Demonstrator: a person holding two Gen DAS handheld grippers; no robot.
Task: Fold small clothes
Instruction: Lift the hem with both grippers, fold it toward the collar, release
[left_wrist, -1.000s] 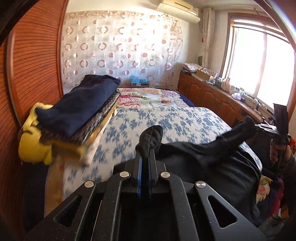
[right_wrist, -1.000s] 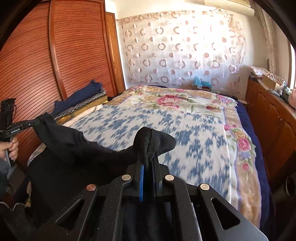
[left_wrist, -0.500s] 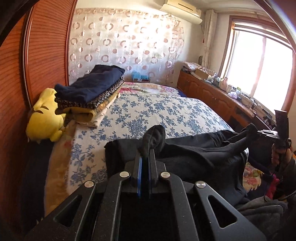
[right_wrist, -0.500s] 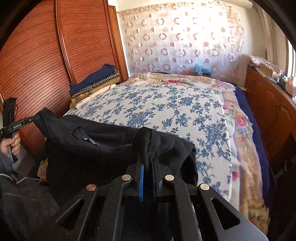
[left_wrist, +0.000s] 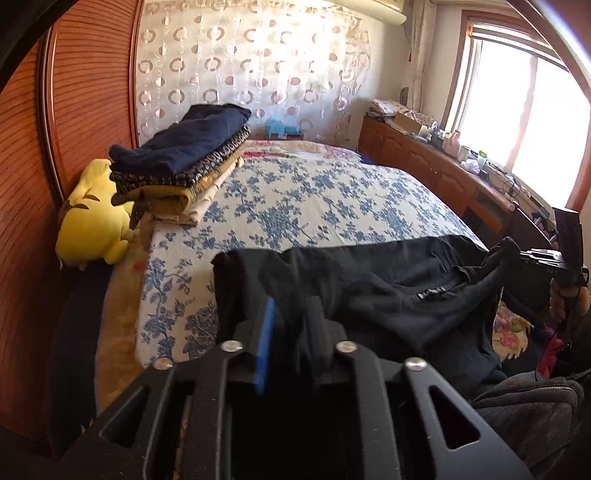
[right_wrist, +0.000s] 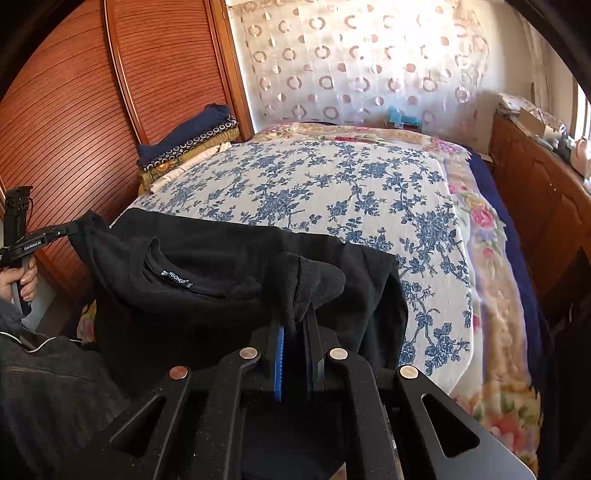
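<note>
Left wrist view: the black shirt is laid out at the near edge of the bed, and the release has begun.

The left hand-held gripper has just been opening; its jaws now stand a little apart, the cloth is loose between them and no longer pinched. In the right wrist view the right hand-held gripper is pressed together on the other shoulder of the shirt. The collar points to the person and the body of the shirt lies flat on the bed. I judge that the spreading step is almost done. Next the right one should let go too, then both must take a side of the shirt to fold it inward.
</note>
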